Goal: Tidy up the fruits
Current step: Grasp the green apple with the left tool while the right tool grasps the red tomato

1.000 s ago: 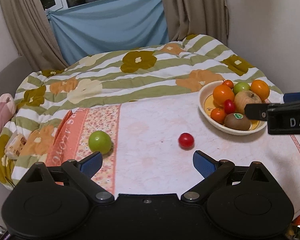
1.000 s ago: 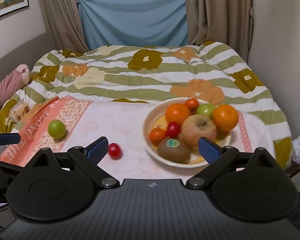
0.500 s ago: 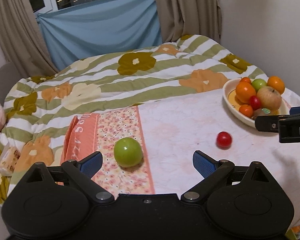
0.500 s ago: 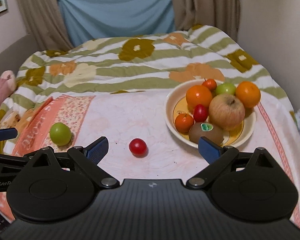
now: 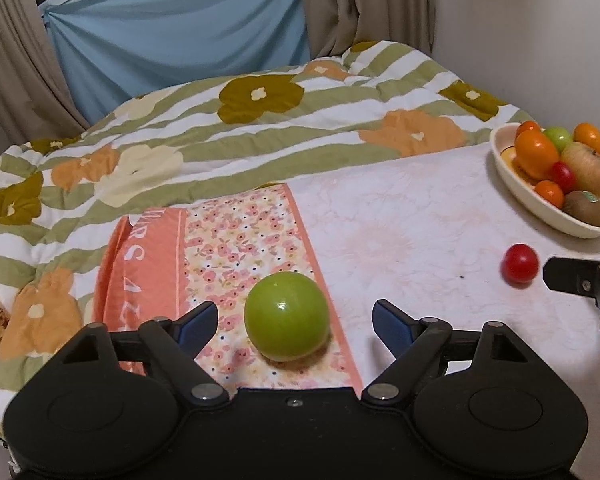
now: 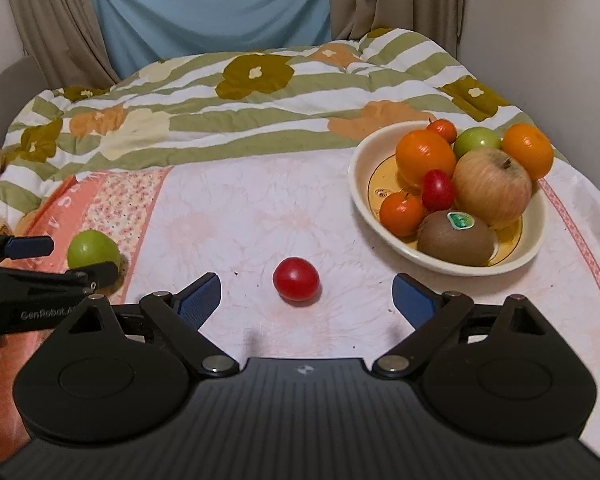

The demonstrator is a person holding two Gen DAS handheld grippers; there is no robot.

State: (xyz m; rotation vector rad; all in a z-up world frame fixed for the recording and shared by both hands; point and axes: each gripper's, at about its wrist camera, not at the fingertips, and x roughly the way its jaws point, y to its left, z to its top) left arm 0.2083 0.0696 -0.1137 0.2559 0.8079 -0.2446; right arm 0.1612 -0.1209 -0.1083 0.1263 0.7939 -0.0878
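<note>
Closer now, left tongs [image 5: 294,322] gape around green apple [image 5: 287,316].

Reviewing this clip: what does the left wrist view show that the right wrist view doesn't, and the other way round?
Only the left wrist view: the left tool seen from behind, open around the green apple, and the near floral strip of the cloth under it.

Only the right wrist view: the right tool seen from behind, open around the red tomato, and the bowl's yellow inside.

Both: apple, tomato, the bowl of fruit, the striped floral quilt, blue sheet and curtains. Each view also catches part of the other tool at its edge.
</note>
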